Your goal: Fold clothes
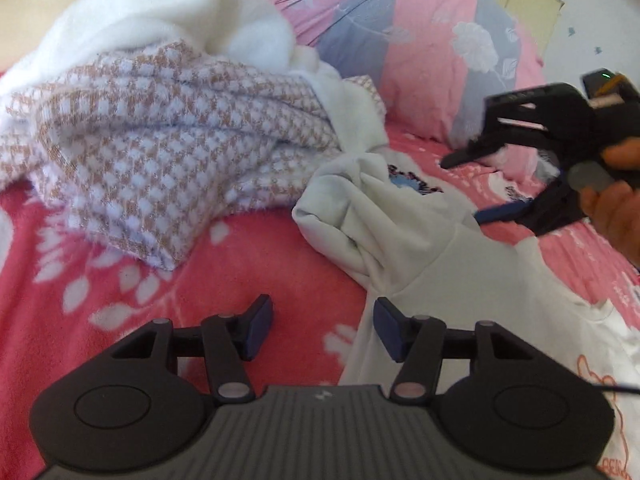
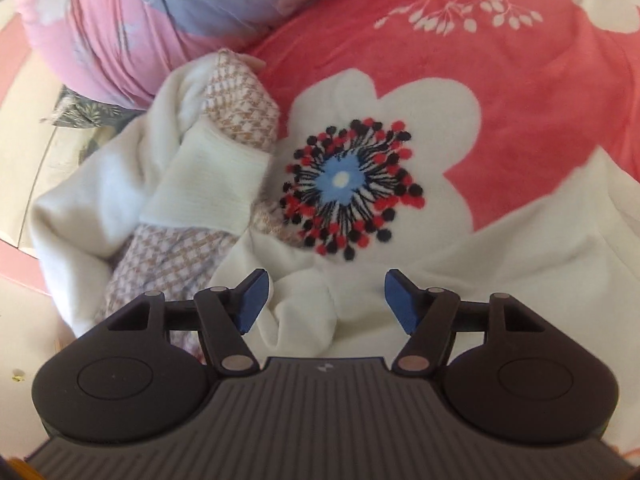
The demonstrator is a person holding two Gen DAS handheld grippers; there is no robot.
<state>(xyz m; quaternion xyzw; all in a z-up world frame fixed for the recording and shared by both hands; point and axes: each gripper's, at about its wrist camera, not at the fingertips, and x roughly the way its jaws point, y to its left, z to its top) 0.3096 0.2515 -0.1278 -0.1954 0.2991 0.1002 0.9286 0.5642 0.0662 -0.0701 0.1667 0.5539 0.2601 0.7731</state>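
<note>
A white sweatshirt [image 1: 384, 232] lies crumpled on the pink flowered blanket [image 1: 180, 280], one part bunched into a roll. My left gripper [image 1: 322, 328] hovers open just above the blanket, its right finger over the sweatshirt's edge, with nothing pinched. My right gripper [image 1: 468, 188] shows at the right in a person's hand [image 1: 616, 208], jaws apart. In the right wrist view my right gripper [image 2: 324, 300] is open over a bunched fold of the white sweatshirt [image 2: 304, 316]; the pads do not press on it.
A beige-and-white houndstooth garment [image 1: 160, 152] lies heaped at the left with fluffy white cloth [image 1: 160, 12] behind it. A pink and grey pillow [image 1: 420, 40] sits at the back. A white ribbed cuff [image 2: 208, 188] and houndstooth cloth [image 2: 240, 112] lie left of a large printed flower [image 2: 344, 184].
</note>
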